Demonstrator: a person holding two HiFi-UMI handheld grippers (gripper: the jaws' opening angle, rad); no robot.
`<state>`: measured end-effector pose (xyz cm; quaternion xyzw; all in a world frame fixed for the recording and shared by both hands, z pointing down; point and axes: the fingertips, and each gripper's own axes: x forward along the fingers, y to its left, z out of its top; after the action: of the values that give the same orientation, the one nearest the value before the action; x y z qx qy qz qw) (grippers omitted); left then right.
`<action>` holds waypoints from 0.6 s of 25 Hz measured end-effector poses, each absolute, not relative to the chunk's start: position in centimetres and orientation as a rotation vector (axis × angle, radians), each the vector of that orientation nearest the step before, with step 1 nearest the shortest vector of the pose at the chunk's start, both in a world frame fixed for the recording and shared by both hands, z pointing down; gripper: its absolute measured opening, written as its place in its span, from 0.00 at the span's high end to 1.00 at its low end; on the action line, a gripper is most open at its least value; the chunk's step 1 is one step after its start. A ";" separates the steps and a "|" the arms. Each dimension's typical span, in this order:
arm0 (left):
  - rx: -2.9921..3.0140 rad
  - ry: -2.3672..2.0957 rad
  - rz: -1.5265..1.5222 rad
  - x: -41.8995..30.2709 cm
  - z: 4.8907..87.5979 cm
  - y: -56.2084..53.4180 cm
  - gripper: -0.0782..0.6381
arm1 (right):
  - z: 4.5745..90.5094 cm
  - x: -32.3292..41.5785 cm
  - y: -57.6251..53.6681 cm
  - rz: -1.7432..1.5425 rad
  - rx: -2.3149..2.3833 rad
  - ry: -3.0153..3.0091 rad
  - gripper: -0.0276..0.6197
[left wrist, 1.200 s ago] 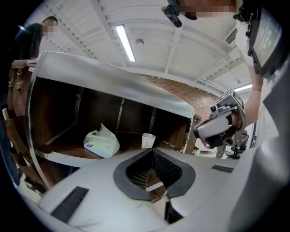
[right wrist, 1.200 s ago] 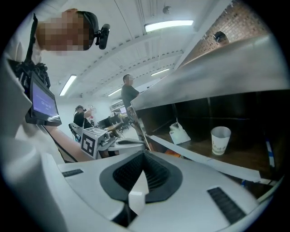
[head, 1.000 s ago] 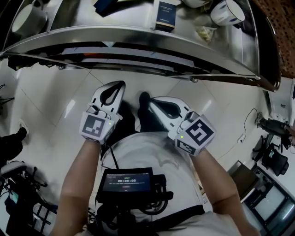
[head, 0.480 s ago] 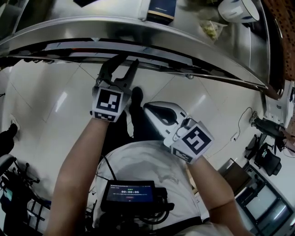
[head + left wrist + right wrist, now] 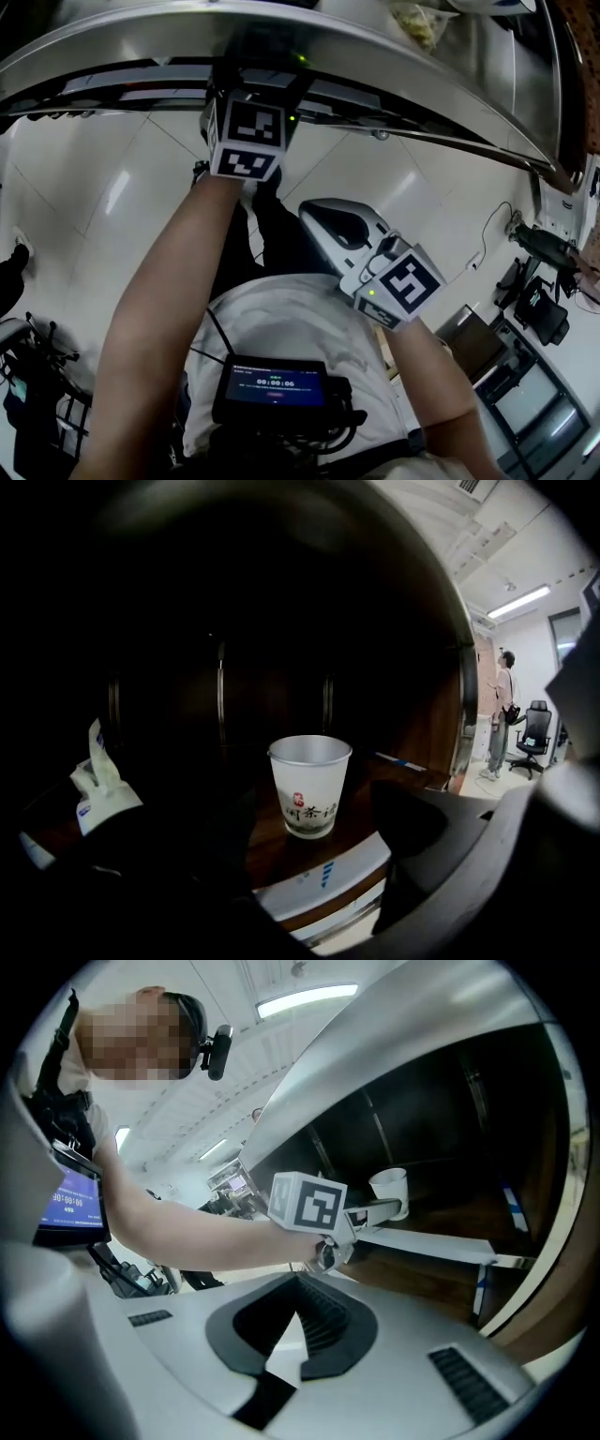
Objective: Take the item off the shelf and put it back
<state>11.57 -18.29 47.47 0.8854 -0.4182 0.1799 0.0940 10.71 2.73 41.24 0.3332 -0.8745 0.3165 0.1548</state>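
A white paper cup (image 5: 309, 785) with red and dark print stands upright on the dark wooden shelf (image 5: 380, 785). My left gripper (image 5: 314, 855) points straight at it. Its jaws are opening wide, and the cup stands just ahead of the gap, untouched. In the head view only that gripper's marker cube (image 5: 246, 136) shows, tucked under the shelf's metal rim (image 5: 422, 70). The right gripper view shows the cup (image 5: 389, 1188) beside the left gripper's finger (image 5: 375, 1210). My right gripper (image 5: 314, 211) hangs lower by my waist, shut and empty.
A white tissue pack (image 5: 98, 789) lies on the shelf left of the cup. A white label strip (image 5: 328, 874) runs along the shelf's front edge. A person (image 5: 503, 710) and an office chair (image 5: 536, 738) are far off to the right. A screen (image 5: 277, 386) hangs at my chest.
My left gripper has risen from waist height up under the shelf rim, and its jaws have gone from shut to wide apart. The right gripper has barely moved.
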 end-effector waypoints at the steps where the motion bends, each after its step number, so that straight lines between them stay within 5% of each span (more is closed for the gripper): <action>1: 2.616 -1.248 0.550 12.1 47.6 -18.9 0.35 | 41.3 11.2 2.7 0.907 0.962 -2.503 0.95; 8: 2.552 -1.285 0.684 13.5 49.8 -21.1 0.34 | 41.3 14.2 2.6 0.909 1.005 -2.495 0.95; 10: 2.552 -1.298 0.711 13.4 50.1 -21.0 0.44 | 41.1 14.9 2.7 0.906 1.015 -2.499 0.95; 15: 2.563 -1.316 0.716 12.7 49.4 -19.7 0.45 | 40.8 15.6 2.7 0.893 1.009 -2.515 0.95</action>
<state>12.71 -19.68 49.41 0.8600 -0.4418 0.2403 0.0864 15.57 2.70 40.81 0.3500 -0.8723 0.3097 0.1436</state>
